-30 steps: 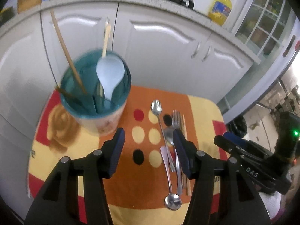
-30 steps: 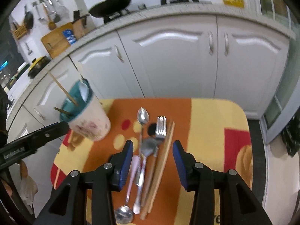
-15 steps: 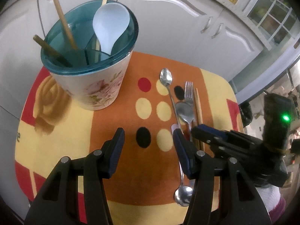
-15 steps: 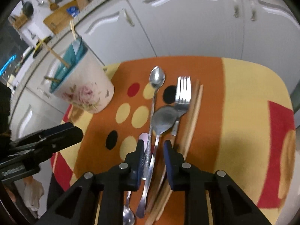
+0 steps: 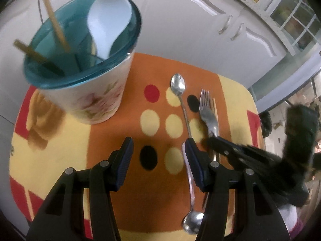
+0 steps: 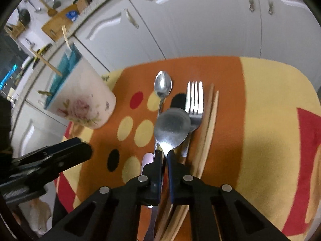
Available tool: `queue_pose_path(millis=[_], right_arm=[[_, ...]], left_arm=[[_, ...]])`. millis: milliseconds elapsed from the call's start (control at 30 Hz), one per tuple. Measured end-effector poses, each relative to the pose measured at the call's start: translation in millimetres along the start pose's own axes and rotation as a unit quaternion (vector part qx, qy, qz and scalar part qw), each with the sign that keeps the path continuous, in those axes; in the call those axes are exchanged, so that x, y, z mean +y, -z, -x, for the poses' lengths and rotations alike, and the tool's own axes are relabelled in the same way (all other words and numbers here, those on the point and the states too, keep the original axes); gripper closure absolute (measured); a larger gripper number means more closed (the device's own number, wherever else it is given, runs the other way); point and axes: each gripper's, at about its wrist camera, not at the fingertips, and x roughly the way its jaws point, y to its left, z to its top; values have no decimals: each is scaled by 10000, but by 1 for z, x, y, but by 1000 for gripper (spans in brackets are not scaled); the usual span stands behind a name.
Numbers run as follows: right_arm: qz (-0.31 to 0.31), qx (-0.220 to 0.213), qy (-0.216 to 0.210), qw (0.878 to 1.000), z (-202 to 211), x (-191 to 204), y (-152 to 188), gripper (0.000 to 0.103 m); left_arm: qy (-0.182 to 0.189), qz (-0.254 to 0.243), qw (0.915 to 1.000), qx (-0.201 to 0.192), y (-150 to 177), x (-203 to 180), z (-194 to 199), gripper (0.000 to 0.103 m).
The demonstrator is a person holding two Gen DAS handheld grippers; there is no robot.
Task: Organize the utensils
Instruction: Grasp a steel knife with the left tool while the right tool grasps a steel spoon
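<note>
A: Where are the utensils lying?

B: They lie together on the orange and yellow cloth with round dots [image 6: 270,120]. There is a slim steel teaspoon [image 6: 163,84], a steel fork [image 6: 194,100], a pair of pale wooden chopsticks [image 6: 210,120] just beside the fork, and a larger steel spoon with a broad bowl [image 6: 172,130], whose bowl overlaps the fork's neck. One more spoon with a pale pink handle [image 5: 189,180] lies the other way, its bowl towards the near edge of the cloth.

A: What does the right gripper [image 6: 164,156] do?

B: Its jaws have just been closing, and now they are pinched on the neck of the larger steel spoon, right behind the bowl. Only a thin gap stays between the blue pads.

A: And the left gripper [image 5: 158,148]?

B: Its fingers stand wide apart above the dotted part of the cloth and hold nothing. One finger is near the pink handle.

A: Where is the holder?

B: The white flowered cup with a teal plastic insert [image 5: 94,92] stands at the far left of the cloth. Inside it are a white plastic soup spoon [image 5: 108,22] and some wooden sticks [image 5: 54,20].
</note>
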Motion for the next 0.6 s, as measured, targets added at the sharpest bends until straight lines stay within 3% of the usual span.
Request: queue_pose_path(millis=[233,600], right_arm=[[-228,-241,-136,9994,26,-21,2,98],[-511,-424,-466,9967,33,-41,-4,98]], left_arm=[[133,327,9993,147,-19,-16,-33,50],[-475,444,9979,-19,-47,-29,-81,57]])
